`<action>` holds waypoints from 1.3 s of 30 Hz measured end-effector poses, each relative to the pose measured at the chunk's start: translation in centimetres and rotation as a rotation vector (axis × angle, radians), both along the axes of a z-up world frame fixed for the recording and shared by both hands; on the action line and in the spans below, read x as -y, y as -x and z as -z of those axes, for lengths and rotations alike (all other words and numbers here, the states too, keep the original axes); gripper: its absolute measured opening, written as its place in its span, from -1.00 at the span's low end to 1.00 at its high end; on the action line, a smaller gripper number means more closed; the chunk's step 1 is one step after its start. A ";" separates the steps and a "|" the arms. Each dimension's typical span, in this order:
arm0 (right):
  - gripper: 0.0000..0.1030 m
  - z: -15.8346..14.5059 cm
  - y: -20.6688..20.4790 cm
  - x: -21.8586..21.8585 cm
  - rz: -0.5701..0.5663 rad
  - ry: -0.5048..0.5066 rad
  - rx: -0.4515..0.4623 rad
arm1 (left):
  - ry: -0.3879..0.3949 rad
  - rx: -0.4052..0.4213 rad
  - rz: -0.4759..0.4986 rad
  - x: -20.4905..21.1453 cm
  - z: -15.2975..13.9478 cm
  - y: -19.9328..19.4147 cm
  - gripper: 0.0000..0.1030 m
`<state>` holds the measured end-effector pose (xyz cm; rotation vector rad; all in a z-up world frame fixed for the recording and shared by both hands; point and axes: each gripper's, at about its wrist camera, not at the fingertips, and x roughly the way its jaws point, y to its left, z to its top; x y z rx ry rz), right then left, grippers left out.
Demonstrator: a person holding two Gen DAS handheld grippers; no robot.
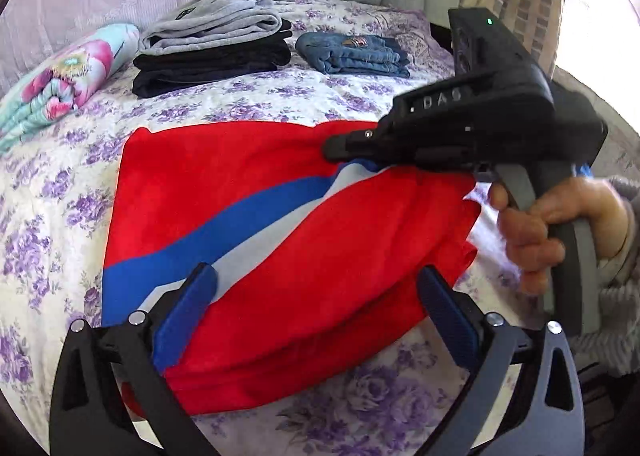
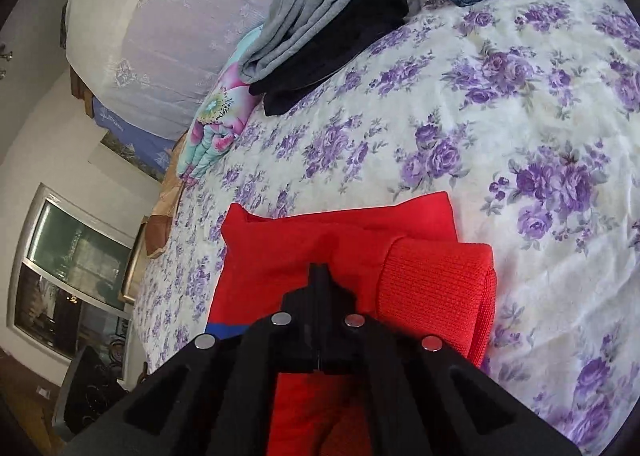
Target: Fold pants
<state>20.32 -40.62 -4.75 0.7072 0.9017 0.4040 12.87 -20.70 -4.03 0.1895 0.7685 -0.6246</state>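
Observation:
Red pants (image 1: 260, 164) with a blue and white stripe lie on a purple-flowered bedspread (image 1: 52, 196). My left gripper (image 1: 320, 292) hovers over their near part, blue fingers (image 1: 192, 296) spread open, nothing pinched. My right gripper (image 1: 334, 148), held in a person's hand (image 1: 552, 224), comes in from the right. Its jaws are shut on a raised ridge of the pants where the stripe ends. In the right wrist view the right gripper (image 2: 320, 270) is shut over the red pants (image 2: 272, 256), whose ribbed cuff (image 2: 436, 288) is folded over to its right.
At the far side of the bed lie a stack of folded grey and black clothes (image 1: 212, 44), folded jeans (image 1: 356, 54) and a floral bundle (image 1: 60, 84). Pillows line the headboard. The bed's edge and a glass door (image 2: 72, 268) are on the left of the right wrist view.

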 end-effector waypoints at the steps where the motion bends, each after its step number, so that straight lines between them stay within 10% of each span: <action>1: -1.00 -0.4 0.2 -0.2 0.005 0.018 -0.001 | -0.025 0.016 -0.001 0.3 0.0 0.3 0.91; 6: -0.76 -6.4 -0.2 -3.1 -0.117 0.069 0.102 | 0.115 0.009 0.010 -1.5 -1.6 0.5 0.91; 9: 0.14 -7.7 -3.1 -6.1 -0.268 0.106 0.072 | 0.157 0.009 0.024 -1.4 -2.4 0.7 0.91; 16: -0.07 -2.5 -8.8 -9.1 -0.404 0.200 -0.143 | 0.031 -0.001 0.015 0.3 0.0 -0.1 0.91; 29: 0.35 -6.2 1.6 -4.0 -0.255 0.123 0.095 | 0.296 -0.032 -0.137 -6.0 -2.1 -1.5 0.91; 39: 0.39 -1.6 4.7 -0.5 -0.091 -0.038 0.151 | 0.090 -0.084 -0.264 -5.5 1.1 -6.0 0.92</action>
